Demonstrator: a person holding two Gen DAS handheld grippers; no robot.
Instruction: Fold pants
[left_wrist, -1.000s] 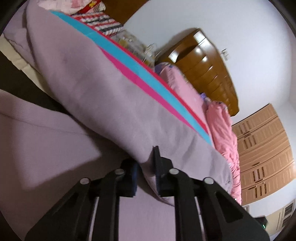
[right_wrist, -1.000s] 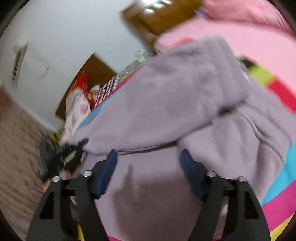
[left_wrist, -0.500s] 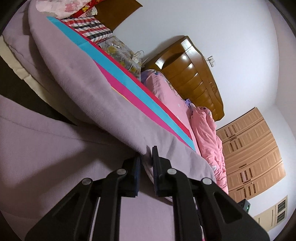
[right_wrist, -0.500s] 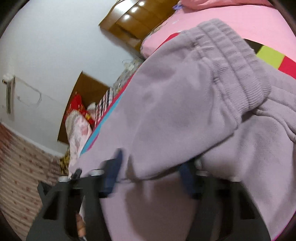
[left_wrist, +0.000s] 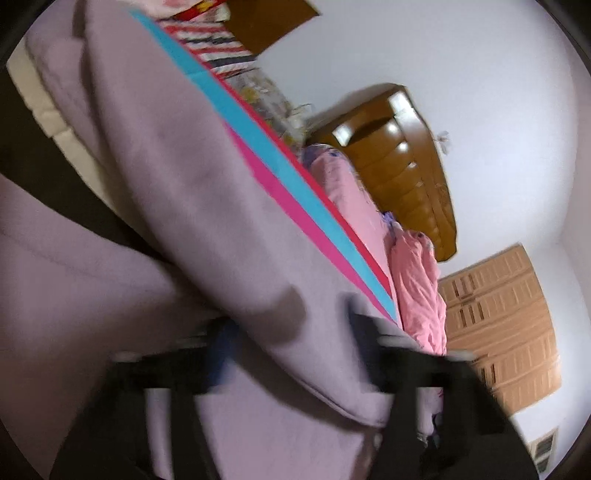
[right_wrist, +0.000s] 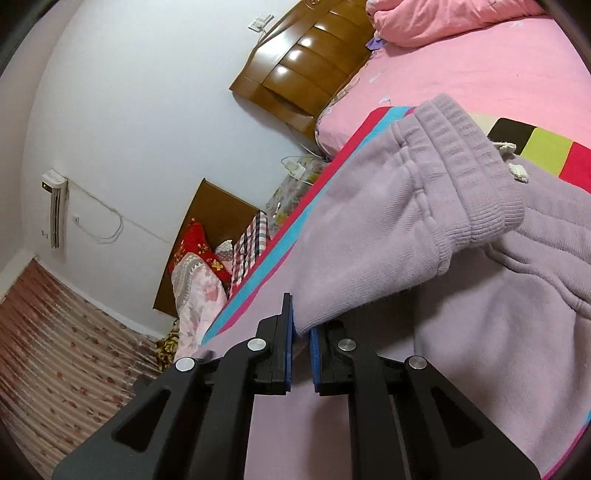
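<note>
The pants are lilac fleece sweatpants (right_wrist: 388, 229) with a ribbed waistband (right_wrist: 476, 173), lying on a striped mat on the bed. My right gripper (right_wrist: 301, 336) is shut on a folded edge of the pants, pinched between its blue pads. In the left wrist view the pants (left_wrist: 177, 206) fill the lower left, one fold draped over another. My left gripper (left_wrist: 291, 347) is blurred, its jaws spread wide on either side of the fold, not gripping it.
A striped mat (right_wrist: 280, 240) with cyan and pink bands lies under the pants on a pink bed sheet (right_wrist: 461, 70). A wooden headboard (right_wrist: 310, 70), pink duvet (left_wrist: 417, 280), wardrobe (left_wrist: 502, 325) and piled bedding (right_wrist: 199, 273) stand around.
My left gripper has opened wide and let go of the pants fold. My right gripper has closed from wide open onto the pants edge.
</note>
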